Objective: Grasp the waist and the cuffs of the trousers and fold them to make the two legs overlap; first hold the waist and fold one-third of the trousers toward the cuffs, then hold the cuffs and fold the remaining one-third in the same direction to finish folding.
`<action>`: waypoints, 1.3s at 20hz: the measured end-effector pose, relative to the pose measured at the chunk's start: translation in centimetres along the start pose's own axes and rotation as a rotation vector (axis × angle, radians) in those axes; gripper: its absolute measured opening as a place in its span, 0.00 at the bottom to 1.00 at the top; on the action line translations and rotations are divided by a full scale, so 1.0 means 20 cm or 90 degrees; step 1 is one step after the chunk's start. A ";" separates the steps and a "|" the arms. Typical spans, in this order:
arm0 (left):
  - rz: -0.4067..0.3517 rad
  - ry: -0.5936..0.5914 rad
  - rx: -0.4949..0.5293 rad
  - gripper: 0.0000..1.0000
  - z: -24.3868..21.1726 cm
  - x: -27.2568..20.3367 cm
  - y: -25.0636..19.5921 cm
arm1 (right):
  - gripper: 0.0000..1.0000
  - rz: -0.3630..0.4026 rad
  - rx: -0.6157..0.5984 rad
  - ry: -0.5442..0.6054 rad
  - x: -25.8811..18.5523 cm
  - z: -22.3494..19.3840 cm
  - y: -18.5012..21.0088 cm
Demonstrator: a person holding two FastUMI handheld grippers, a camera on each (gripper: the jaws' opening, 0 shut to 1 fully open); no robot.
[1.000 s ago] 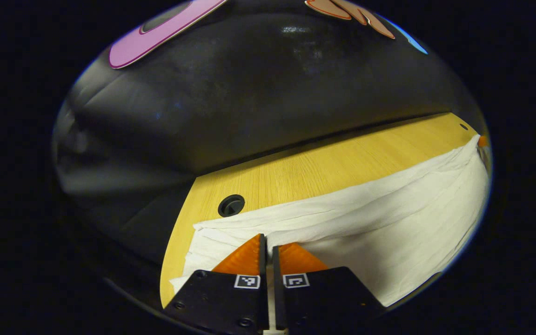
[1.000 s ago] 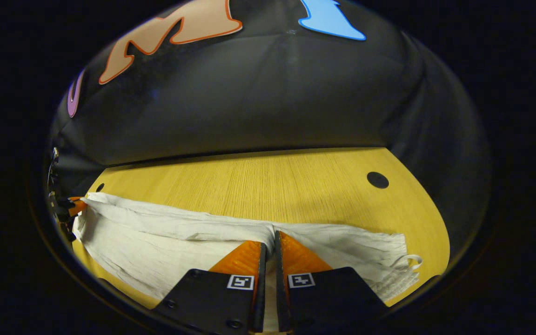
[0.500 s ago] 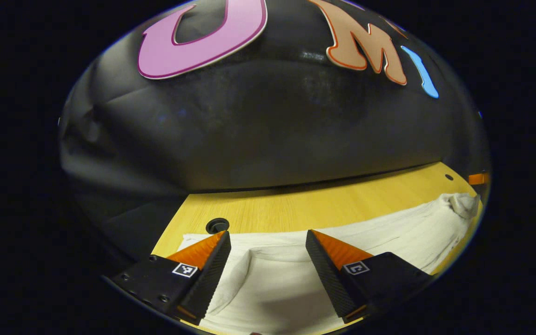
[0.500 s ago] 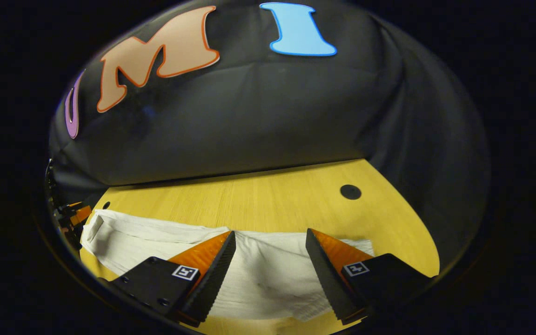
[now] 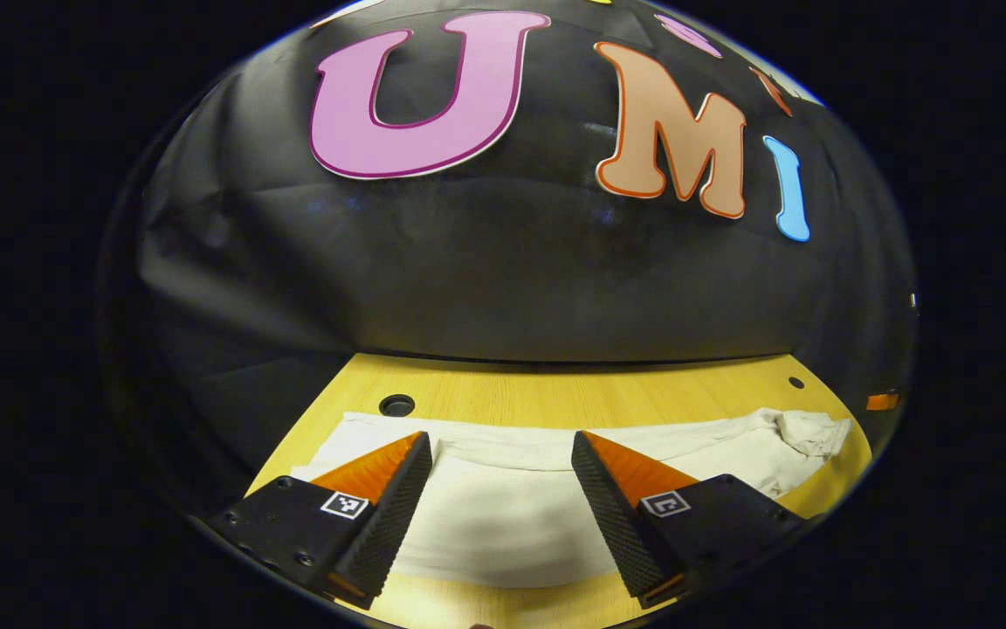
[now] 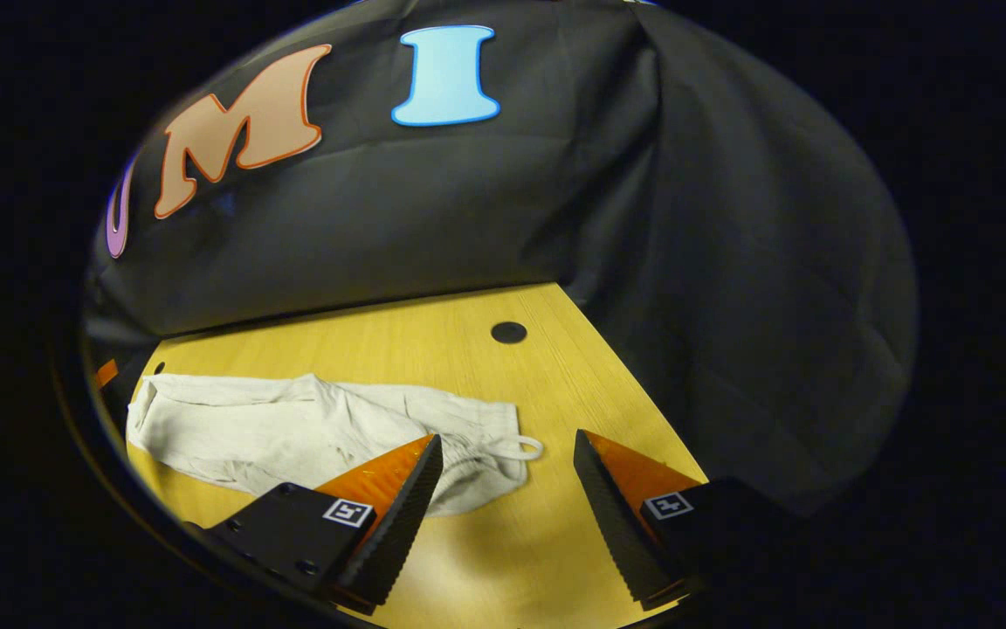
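Note:
White trousers [image 5: 503, 515] lie as one long, narrow strip across the wooden table [image 5: 555, 397]. My left gripper [image 5: 500, 445] stands open above the strip's left end, with cloth showing between its fingers but not pinched. In the right gripper view the trousers [image 6: 293, 428] stretch to the left, and a drawstring loop [image 6: 516, 448] marks the crumpled waist end. My right gripper [image 6: 506, 437] is open just off that end, over bare table, and holds nothing.
Round cable holes sit in the tabletop: one at the far left [image 5: 396, 404], one at the far right [image 6: 508, 332]. The table's right edge [image 6: 634, 384] drops off close to my right gripper. The black cloth wall [image 5: 503, 279] stands behind the table.
Both grippers were shut on the trousers a second ago; they have opened, let go and drawn back. The cloth now rests slack on the table. My right gripper has swung right, off the waist end.

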State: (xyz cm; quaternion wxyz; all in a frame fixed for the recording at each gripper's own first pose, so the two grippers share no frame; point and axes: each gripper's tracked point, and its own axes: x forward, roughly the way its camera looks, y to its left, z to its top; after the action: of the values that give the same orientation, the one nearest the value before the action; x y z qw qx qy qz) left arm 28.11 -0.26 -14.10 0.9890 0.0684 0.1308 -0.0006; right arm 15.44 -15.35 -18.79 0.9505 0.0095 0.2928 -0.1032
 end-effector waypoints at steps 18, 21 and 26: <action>0.068 0.015 0.011 0.96 -0.13 -0.36 0.11 | 0.56 0.080 0.274 0.091 0.37 -0.34 0.16; 0.065 0.014 0.017 0.96 -0.12 -0.36 0.10 | 0.29 0.091 0.312 0.075 0.35 -0.29 0.16; 0.050 0.016 0.003 0.96 -0.14 -0.34 0.07 | 0.17 0.100 0.280 0.019 0.26 -0.19 0.14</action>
State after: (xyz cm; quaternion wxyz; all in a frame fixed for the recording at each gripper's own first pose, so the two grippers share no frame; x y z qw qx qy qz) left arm 20.89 1.42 -14.81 0.9864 0.0757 0.1404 0.0391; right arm 18.16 -13.25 -24.97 0.9263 0.2405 0.2756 -0.0898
